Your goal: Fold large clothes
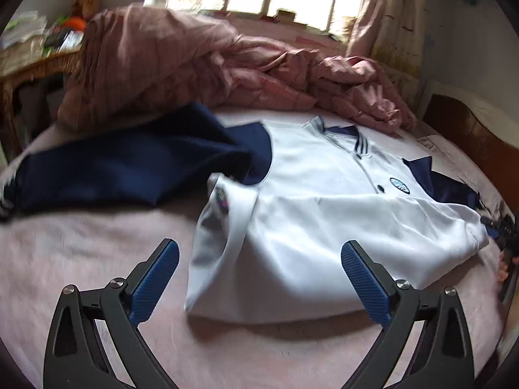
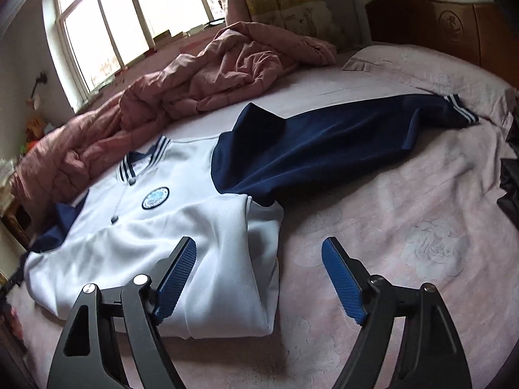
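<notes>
Across the pale pink bed sheet with a faint rose print (image 2: 421, 214) lies the white baseball-style jacket with navy sleeves (image 1: 324, 201), its lower half already doubled up over the chest and both sleeves spread outward; a rumpled dusty-pink quilt (image 1: 181, 64) is heaped behind it near the window. Both tools hover above the folded hem with nothing between their pads: the left gripper (image 1: 259, 278) stands wide apart, and the right gripper (image 2: 259, 278) is likewise spread. The likely trouble is that the loose near edge slips or bunches when a sleeve is drawn in, because the soft knit lies unpinned. A round blue chest badge (image 2: 155, 198) carries a design too blurred to read.
</notes>
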The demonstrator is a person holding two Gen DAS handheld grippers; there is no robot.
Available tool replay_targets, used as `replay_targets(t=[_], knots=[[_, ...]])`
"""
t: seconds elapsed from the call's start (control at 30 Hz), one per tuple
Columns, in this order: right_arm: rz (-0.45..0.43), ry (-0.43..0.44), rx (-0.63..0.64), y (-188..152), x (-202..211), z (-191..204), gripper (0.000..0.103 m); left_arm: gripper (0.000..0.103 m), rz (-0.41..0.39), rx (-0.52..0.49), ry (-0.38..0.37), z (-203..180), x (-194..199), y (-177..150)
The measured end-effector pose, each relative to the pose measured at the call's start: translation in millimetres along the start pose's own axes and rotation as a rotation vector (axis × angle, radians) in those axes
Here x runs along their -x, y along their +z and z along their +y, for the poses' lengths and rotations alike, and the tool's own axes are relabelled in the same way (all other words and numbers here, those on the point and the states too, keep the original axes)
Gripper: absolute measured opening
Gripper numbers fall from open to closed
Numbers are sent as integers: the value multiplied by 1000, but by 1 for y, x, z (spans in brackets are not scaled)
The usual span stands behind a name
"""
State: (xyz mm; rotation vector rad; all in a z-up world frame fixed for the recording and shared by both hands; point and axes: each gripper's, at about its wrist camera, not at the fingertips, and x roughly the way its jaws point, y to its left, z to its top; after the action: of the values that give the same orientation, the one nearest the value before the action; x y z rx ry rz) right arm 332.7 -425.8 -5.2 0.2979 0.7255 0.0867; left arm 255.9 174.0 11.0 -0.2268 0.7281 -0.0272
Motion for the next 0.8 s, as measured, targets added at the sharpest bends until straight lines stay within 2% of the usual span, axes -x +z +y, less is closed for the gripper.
replay_targets(t=[0.07, 0.1, 0.13, 0.17, 0.23, 0.27, 0.3, 0.33, 0.37, 0.47, 0.57, 0.67, 0.7, 0.73, 0.77, 0.8], knots=[[90, 26, -6, -2, -19, -1, 57, 99, 64, 53, -18, 7, -11, -5], [144, 22, -12, -5, -29, -1, 17, 98, 97, 64, -30, 9, -17, -8], [162, 53, -38, -8, -32, -2, 5, 84, 128, 61, -38, 11, -23, -11], [146, 55, -73, -9, -27, -4, 5, 51, 142, 46, -31, 10, -25, -14], [56, 31, -93, -5, -2, -4, 5, 5, 121, 24, -29, 10, -18, -15], [3, 30, -97, -2, 15, -4, 5, 5, 92, 32, -44, 11, -9, -13], [-13, 33, -92, -1, 23, -3, 5, 4, 46, 32, -14, 11, 1, -11], [-3, 22, -65, -1, 26, -1, 5, 4, -2, 12, 28, 11, 11, -9], [23, -7, -45, -4, 22, 1, 5, 4, -19, -8, 30, 12, 15, -8], [124, -103, -20, -16, -3, 5, 5, 5, 15, -10, 10, 16, 11, -12], [77, -150, 19, -16, 3, 15, 10, 6, 2, -82, 43, 2, 15, -16], [-11, -178, 57, -14, 22, 23, 22, 7, -69, -118, 65, -7, 32, -15], [-38, -186, 65, -15, 28, 25, 31, 11, -95, -124, 62, -9, 39, -14], [-69, -189, 75, -15, 34, 28, 47, 19, -122, -126, 51, -11, 46, -14], [-91, -189, 87, -16, 39, 31, 57, 30, -151, -123, 41, -13, 53, -13], [-111, -184, 100, -16, 43, 33, 69, 35, -182, -119, 36, -15, 60, -12]])
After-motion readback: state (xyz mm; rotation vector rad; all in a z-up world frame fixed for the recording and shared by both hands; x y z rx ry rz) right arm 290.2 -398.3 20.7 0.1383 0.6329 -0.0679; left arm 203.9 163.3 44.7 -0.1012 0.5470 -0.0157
